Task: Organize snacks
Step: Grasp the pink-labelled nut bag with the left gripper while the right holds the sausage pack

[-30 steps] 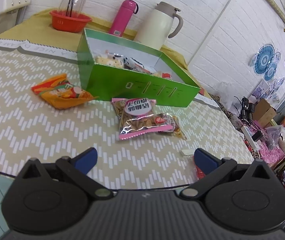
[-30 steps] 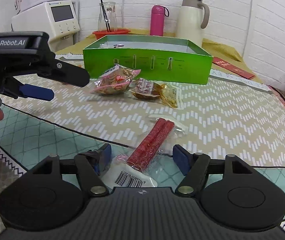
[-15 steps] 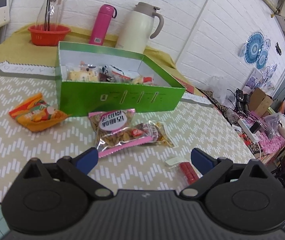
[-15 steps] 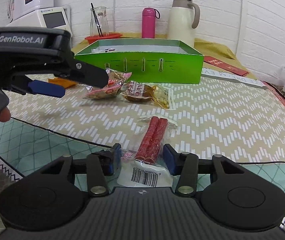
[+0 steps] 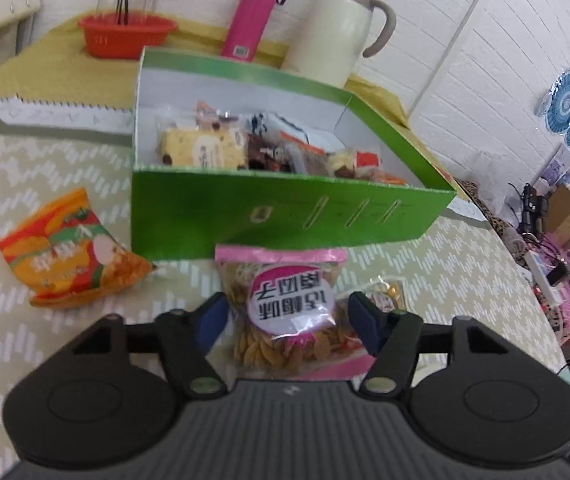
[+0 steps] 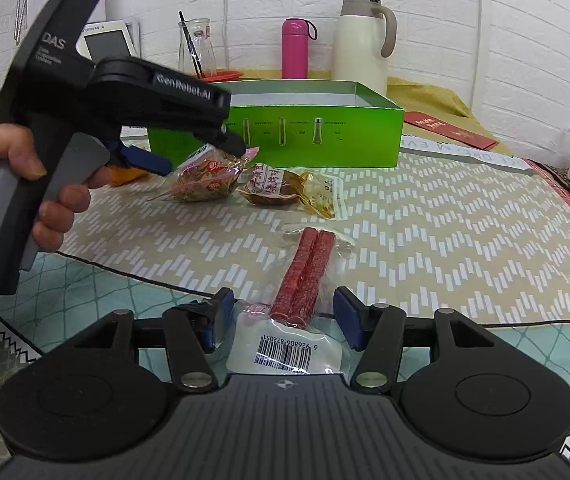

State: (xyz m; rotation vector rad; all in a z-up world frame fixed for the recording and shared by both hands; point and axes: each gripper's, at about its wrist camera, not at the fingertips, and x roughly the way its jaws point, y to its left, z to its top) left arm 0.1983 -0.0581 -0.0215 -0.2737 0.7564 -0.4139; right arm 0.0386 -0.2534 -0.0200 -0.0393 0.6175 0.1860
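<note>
The green box stands open on the table, already holding several wrapped snacks. 4 packets lie outside it, all on the near side.

The pink bag lies just in front of the box's front wall. The left gripper straddles it and its jaws have just been closing, with the bag between them; the left pad looks to be at the bag's edge, the right one seems just clear, so no grip is made yet. In the right wrist view the same gripper reaches over that bag, held by a hand.

The bag is a thin, crinkly film pouch of small dry pieces: light, soft, slippery and easy to crush. Taking it across its middle, below the sealed top edge, with a gentle squeeze looks best.

The orange bag lies to the left of the box's front corner. The brown packet lies beside the pink bag, in front of the box.

The sausage pack lies nearest, well in front of the box. The right gripper has its jaws wide either side of the pack's label end; they have just been opening, touching nothing. That pack is firmer, in slick vacuum film, best taken across the 2 sticks.
</note>
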